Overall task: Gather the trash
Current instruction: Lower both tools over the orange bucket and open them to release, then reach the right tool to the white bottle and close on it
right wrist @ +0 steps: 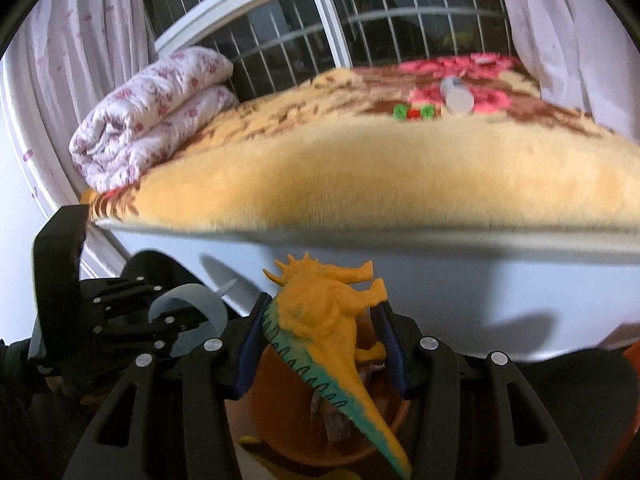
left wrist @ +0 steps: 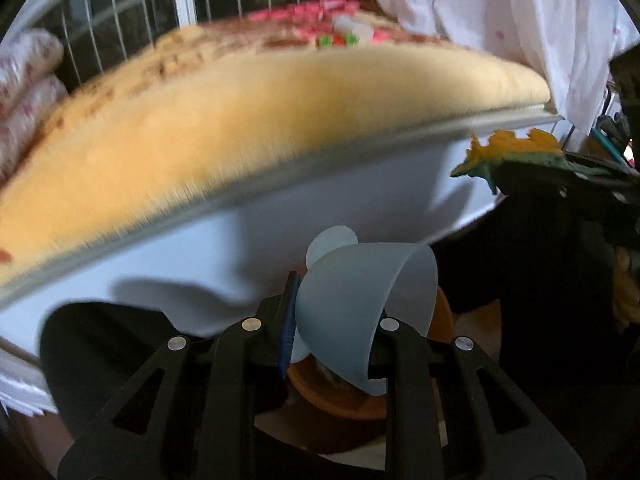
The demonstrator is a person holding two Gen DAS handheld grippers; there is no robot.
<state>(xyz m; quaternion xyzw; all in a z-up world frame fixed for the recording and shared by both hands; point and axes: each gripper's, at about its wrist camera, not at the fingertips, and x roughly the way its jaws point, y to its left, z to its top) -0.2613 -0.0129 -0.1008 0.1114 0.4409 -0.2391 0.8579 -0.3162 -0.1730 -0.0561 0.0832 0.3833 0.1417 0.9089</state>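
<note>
1. The left gripper (left wrist: 332, 320) is clamped on the wall of a translucent blue plastic cup (left wrist: 360, 304). One blue pad sits outside the wall, and the cup mouth faces up and to the right.
2. The right gripper (right wrist: 320, 344) is closed on an orange toy dinosaur (right wrist: 324, 312) with a teal back. Its pads press the body from both sides, the head points up and the tail hangs down toward the camera.
3. Under both grippers stands an orange bin (right wrist: 280, 420). It already holds some scraps that I cannot identify.
4. I judge the step to be the delivery: both items are carried and are now over or just beside the bin mouth.
5. The next move calls for each item to be centred above the opening before the jaws release. The long tail may catch the rim (right wrist: 394, 420).
6. The two grippers are near each other, so releasing one at a time seems safer.
7. The bed edge (right wrist: 360, 236) with its yellow fleece blanket (right wrist: 360, 184) overhangs close in front, which limits forward room. The white bed side (left wrist: 200, 264) is just behind the bin.
8. More things lie far back on the blanket: a grey cylinder (right wrist: 458, 98) and small green and red pieces (right wrist: 414, 112).
</note>
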